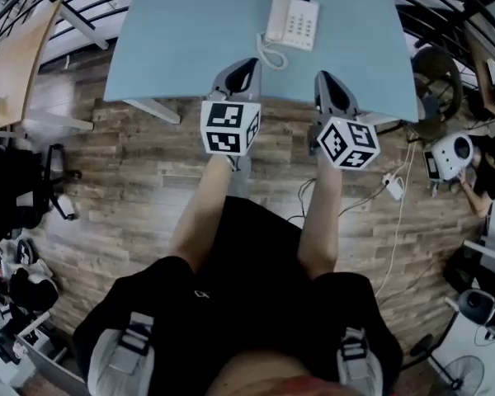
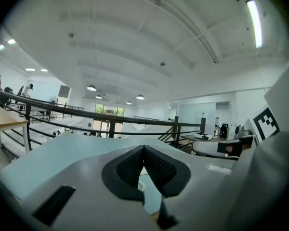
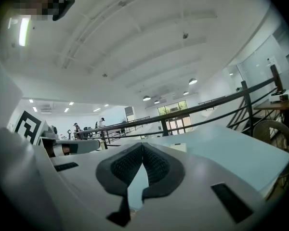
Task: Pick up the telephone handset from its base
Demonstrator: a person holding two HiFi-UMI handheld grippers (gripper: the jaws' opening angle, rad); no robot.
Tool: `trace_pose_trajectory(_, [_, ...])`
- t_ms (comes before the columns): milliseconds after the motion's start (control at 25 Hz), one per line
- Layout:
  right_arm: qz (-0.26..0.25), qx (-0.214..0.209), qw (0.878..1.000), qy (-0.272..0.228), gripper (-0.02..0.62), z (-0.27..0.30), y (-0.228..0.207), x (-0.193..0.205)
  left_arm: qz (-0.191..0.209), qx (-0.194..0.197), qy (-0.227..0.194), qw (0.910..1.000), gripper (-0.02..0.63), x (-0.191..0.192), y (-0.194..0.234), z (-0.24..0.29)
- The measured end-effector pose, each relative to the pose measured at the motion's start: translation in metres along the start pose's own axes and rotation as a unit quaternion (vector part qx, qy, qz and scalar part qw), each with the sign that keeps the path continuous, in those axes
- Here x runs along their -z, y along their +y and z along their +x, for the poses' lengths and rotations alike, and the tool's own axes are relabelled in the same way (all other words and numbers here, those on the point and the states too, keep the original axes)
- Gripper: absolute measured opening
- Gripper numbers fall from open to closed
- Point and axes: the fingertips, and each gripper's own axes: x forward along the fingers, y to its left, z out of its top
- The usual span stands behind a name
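- Your left gripper [image 1: 247, 64] and right gripper [image 1: 324, 79]: jaws pressed together on both, nothing between them.
- Both sit centre frame, side by side and roughly level, with the tips over the near edge of the blue table [image 1: 181, 48], aimed up-frame.
- The handset [image 1: 277, 15] rests on the telephone base [image 1: 302, 23], top centre, apart from both tips.
- The coiled cord [image 1: 268, 56] lies just beside your left tip.
- A chair [image 1: 436, 77] stands at the table's right edge.
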Motion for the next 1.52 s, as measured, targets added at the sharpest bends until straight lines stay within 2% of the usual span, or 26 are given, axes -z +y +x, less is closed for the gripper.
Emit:
trace_pose_trajectory(200, [0.033, 0.006, 0.999, 0.042, -0.005, 0.085, -0.026, 0.028, -0.031, 0.008, 0.061, 0.9976, 0.0, 0.033, 0.051, 0.079])
trace_pose_trajectory(400, [0.021, 0.007, 0.998, 0.054, -0.005, 0.159, -0.023, 0.018, -0.055, 0.014, 0.073, 0.9957, 0.0, 0.029, 0.105, 0.133])
trace_pose_trajectory(560, [0.013, 0.004, 0.997, 0.074, -0.005, 0.189, -0.03, 0.022, -0.07, 0.028, 0.086, 0.9934, 0.0, 0.034, 0.118, 0.164])
trace_pose_trajectory(760, [0.038, -0.016, 0.994, 0.106, 0.0, 0.211, -0.045, 0.039, -0.087, 0.035, 0.098, 0.9908, 0.0, 0.044, 0.125, 0.188])
trace_pose_trajectory(800, [0.045, -0.016, 0.992, 0.115, 0.011, 0.216, -0.049, 0.045, -0.091, 0.035, 0.103, 0.9899, 0.0, 0.048, 0.126, 0.192])
trace_pose_trajectory(880, [0.06, -0.021, 0.988, 0.14, 0.102, 0.228, -0.057, 0.061, -0.099, 0.033, 0.117, 0.9876, 0.0, 0.062, 0.131, 0.198])
trace_pose_trajectory(960, [0.067, -0.03, 0.983, 0.17, 0.137, 0.243, -0.062, 0.079, -0.106, 0.029, 0.133, 0.985, 0.0, 0.079, 0.138, 0.202])
trace_pose_trajectory(1120, [0.062, -0.039, 0.976, 0.206, 0.146, 0.275, -0.081, 0.099, -0.113, 0.02, 0.15, 0.982, 0.0, 0.098, 0.148, 0.215])
trace_pose_trajectory(1240, [0.069, -0.056, 0.967, 0.239, 0.198, 0.286, -0.084, 0.117, -0.115, 0.018, 0.161, 0.98, 0.0, 0.107, 0.148, 0.216])
trace_pose_trajectory(1520, [0.114, -0.069, 0.953, 0.272, 0.232, 0.318, -0.098, 0.14, -0.119, 0.001, 0.183, 0.9759, 0.0, 0.128, 0.158, 0.22])
